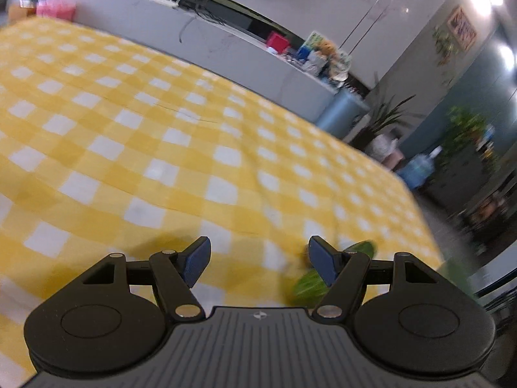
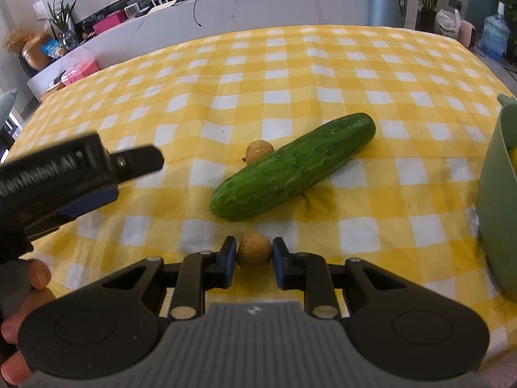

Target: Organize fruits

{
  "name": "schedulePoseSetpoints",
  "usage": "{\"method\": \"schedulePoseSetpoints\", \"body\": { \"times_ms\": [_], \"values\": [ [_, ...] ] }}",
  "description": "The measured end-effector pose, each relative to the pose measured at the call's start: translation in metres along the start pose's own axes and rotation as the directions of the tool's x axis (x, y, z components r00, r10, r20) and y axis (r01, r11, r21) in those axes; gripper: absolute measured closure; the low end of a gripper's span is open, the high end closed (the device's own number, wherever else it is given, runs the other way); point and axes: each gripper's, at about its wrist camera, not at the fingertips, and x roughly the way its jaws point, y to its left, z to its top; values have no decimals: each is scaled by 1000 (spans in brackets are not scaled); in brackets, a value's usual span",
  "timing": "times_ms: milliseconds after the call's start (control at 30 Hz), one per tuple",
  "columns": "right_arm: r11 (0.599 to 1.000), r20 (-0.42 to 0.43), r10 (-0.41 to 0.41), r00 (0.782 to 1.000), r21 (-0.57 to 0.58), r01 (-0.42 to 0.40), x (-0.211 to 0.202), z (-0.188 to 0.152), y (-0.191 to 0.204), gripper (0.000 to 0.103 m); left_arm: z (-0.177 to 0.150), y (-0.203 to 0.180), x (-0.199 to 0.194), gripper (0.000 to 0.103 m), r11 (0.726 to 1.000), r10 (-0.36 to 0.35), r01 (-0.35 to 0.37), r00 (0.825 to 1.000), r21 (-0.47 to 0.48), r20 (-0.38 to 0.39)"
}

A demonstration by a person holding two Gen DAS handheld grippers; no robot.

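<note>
In the right wrist view my right gripper (image 2: 254, 258) is shut on a small round brown fruit (image 2: 254, 253), held between its blue pads just above the yellow checked cloth. A green cucumber (image 2: 292, 166) lies diagonally on the cloth ahead of it. A second small brown fruit (image 2: 259, 151) rests against the cucumber's far side. My left gripper (image 2: 106, 174) enters that view from the left, beside the cucumber. In the blurred left wrist view the left gripper (image 1: 258, 263) is open and empty, with the cucumber (image 1: 326, 274) partly hidden behind its right finger.
A green container (image 2: 499, 200) stands at the right edge of the table, with something yellow inside. The yellow checked cloth (image 2: 290, 71) covers the table. A grey counter with boxes and cables runs behind it.
</note>
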Motion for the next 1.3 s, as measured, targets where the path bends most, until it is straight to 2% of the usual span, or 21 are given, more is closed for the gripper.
{"method": "schedulePoseSetpoints", "body": {
  "times_ms": [100,233,367,500,633,733,833,967,1033,1200,1300],
  "values": [
    [1000,6,7,1000,26,-7,-1,0,-4,83,5,6,8,24,996,-66,64,997,-65,-26],
    [999,12,7,1000,45,-7,-3,1,-7,83,11,12,23,38,980,-144,138,989,-141,-38],
    [998,18,8,1000,63,-10,-6,0,-10,83,17,7,39,50,970,-205,194,976,-147,-68],
    [998,19,7,1000,66,-8,-6,0,-11,83,18,-9,52,64,980,-187,180,977,-81,-98],
    [998,17,3,1000,61,-4,-5,-1,-10,83,17,-30,57,71,990,-134,139,984,32,-115],
    [998,13,-2,1000,60,1,-4,-1,-10,83,15,-36,63,76,990,-125,133,981,44,-148],
    [998,8,-2,1000,59,1,-2,-1,-9,83,14,-45,67,78,988,-118,133,978,81,-171],
    [998,5,4,1000,62,-4,-2,0,-9,83,11,-55,76,78,987,-19,49,981,152,-191],
    [998,3,10,1000,64,-11,-2,-1,-9,83,10,-54,82,78,988,-2,35,977,150,-213],
    [996,5,22,1000,86,-22,-2,-1,-13,83,15,-52,88,78,997,-4,22,966,68,-260],
    [995,4,29,1000,93,-29,-3,-1,-14,83,15,-57,88,80,995,5,22,965,98,-264]
  ]
}}
